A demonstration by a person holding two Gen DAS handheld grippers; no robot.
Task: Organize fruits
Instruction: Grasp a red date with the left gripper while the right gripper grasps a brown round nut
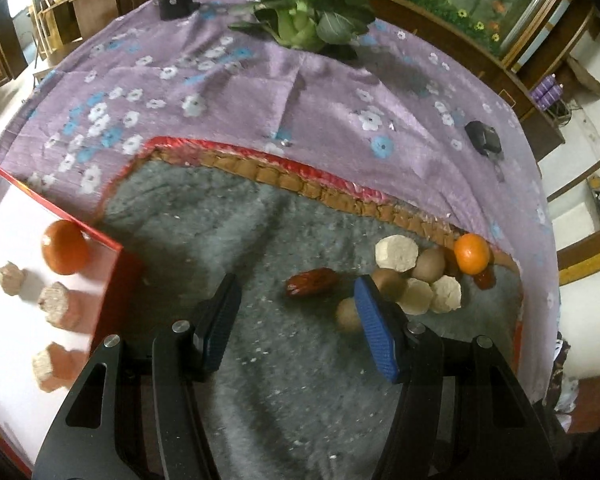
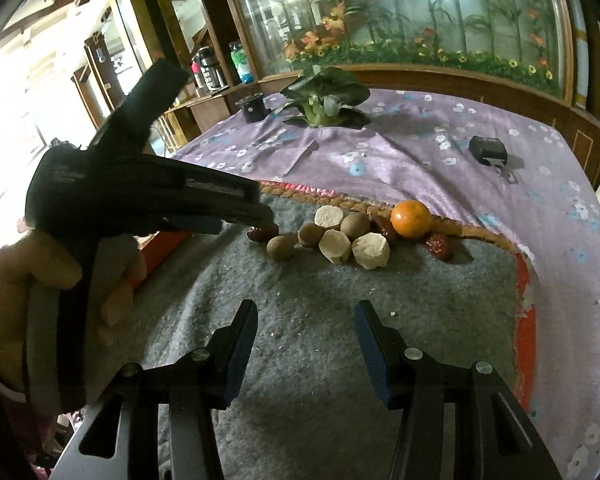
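Resting on gray mat (image 2: 340, 340): three kiwis (image 2: 355, 225), one orange (image 2: 411, 218)

Fruit heaped at the far edge of a grey mat

The right gripper (image 2: 306, 344) hung over the grey mat (image 2: 308, 368) with its fingers spread and nothing between them. Ahead, an orange (image 2: 411, 218) sat beside brown fruits (image 2: 355, 226), pale cut chunks (image 2: 371, 251) and red dates (image 2: 438, 245). At left, a hand (image 2: 28, 280) held the left gripper (image 2: 260, 220), its tips just above one date.
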